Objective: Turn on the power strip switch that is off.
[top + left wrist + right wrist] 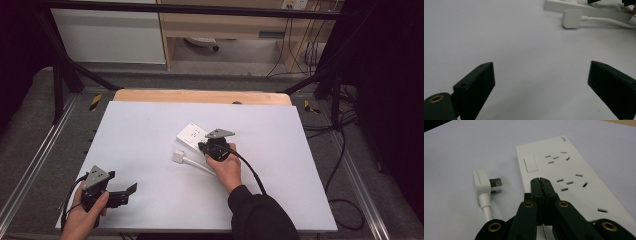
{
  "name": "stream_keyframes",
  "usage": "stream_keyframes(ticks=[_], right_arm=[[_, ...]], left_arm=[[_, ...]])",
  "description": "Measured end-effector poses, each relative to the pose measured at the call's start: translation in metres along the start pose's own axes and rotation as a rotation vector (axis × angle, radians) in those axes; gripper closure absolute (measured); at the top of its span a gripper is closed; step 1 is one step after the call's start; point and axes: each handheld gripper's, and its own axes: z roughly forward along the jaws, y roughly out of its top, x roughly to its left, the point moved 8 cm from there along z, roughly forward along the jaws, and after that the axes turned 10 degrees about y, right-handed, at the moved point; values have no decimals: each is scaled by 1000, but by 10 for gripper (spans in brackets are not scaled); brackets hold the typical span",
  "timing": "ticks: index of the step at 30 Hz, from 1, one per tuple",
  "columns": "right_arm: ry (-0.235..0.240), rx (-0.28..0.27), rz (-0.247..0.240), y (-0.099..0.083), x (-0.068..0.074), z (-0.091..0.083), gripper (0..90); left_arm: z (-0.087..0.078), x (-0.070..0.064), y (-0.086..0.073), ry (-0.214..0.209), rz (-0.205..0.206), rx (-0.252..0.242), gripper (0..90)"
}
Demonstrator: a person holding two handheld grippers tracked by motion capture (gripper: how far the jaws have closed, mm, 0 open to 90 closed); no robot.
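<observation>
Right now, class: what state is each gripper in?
Left gripper: open, holding nothing.
Right gripper: shut, holding nothing, over the power strip.

Both grippers matte black. Left gripper (131, 190): grey three-cornered plate on top, black cable looping off the back. Right gripper (540, 180): same grey plate, brass-ringed pivot screws, thick black cable. Right arm in black sleeve (257, 212); left forearm bare.

One white power strip (564, 175); one white plug (482, 183) with cable; two grippers.
</observation>
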Motion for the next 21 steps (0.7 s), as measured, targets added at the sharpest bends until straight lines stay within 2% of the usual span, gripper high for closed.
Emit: stream_keyframes(ticks=[9,12,16,21], right_arm=[[-3,-31,-4,8,-1,-10,900],[-8,-17,-14,8,-1,-12,852],[4,-42,-10,13,1,-18,818],[26,-52,10,16,4,-24,694]], left_arm=[[0,0,0,1,2,2,74],[0,0,0,1,3,1,73],[0,1,0,5,0,1,73],[0,0,0,2,4,3,74]])
